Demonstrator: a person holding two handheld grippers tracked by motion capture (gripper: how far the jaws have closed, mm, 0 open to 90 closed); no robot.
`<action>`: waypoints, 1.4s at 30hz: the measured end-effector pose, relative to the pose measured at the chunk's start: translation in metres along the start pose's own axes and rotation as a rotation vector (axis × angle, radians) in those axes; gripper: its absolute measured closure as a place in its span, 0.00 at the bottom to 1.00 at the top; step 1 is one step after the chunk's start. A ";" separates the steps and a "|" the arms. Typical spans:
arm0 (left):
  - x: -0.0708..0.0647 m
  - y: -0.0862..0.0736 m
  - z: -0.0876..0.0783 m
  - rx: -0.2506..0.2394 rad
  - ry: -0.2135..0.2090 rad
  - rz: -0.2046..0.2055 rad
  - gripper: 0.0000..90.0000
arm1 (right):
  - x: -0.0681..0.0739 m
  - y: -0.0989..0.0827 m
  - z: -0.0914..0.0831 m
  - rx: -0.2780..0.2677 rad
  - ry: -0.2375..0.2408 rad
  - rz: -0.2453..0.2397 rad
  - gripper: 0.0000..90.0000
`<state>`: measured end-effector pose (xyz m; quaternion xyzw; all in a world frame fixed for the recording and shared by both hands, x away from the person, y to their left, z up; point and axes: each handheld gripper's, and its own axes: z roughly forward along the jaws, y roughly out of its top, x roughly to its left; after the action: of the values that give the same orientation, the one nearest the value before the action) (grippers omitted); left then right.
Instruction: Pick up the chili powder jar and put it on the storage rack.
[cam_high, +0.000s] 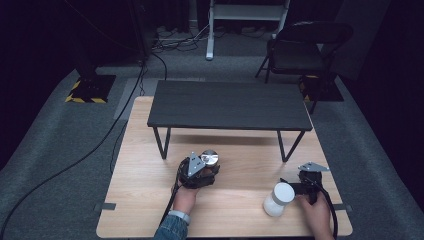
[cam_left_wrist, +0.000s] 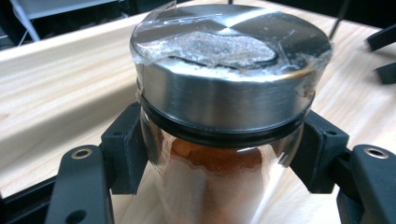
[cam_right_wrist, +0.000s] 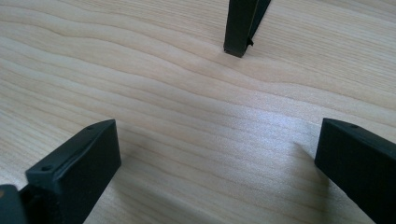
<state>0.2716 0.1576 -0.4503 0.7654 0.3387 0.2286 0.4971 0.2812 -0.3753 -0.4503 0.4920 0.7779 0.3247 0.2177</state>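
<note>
The left gripper (cam_high: 206, 165) clamps a small glass jar (cam_left_wrist: 219, 182), its two black jaws pressed against the glass on either side just under the lid. The jar stands upright, its long axis running vertically and its lid pointing up; in the high view it sits near the middle of the light wooden table (cam_high: 145, 195), just in front of the low dark bench (cam_high: 230, 105) that stands on the tabletop. The lid (cam_left_wrist: 229, 88) is a broad brushed-metal cap with a dark ring beneath it, and a patch of crumpled clear film or tape lies across its top. Inside the jar is a reddish-brown, fine-looking powder that fills the lower part of the glass, its surface a little below the lid; what the powder is cannot be told from the frames. Whether the jar's base rests on the wood or hangs just above it is hard to judge, since the bottom is out of frame in the left gripper view. The right gripper (cam_high: 300, 189) lies near the right front of the table with its jaws spread wide and nothing between them, only bare wood grain and one thin black bench leg (cam_right_wrist: 239, 28) ahead. Just beside it, on its left, a white plastic bottle (cam_high: 278, 200) with a white cap lies tilted, apart from the jaws.
</note>
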 end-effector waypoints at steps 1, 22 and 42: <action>-0.001 0.004 -0.002 -0.003 -0.003 0.005 0.34 | 0.000 0.000 0.000 0.000 0.000 0.000 0.00; 0.004 0.122 -0.051 -0.061 -0.019 0.003 0.34 | 0.001 0.000 0.000 0.000 -0.002 0.001 0.00; 0.023 0.189 -0.007 -0.091 0.080 -0.031 0.34 | 0.001 -0.001 -0.001 0.000 -0.002 0.003 0.00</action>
<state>0.3376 0.1269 -0.2745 0.7271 0.3592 0.2665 0.5208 0.2798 -0.3745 -0.4504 0.4934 0.7769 0.3246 0.2182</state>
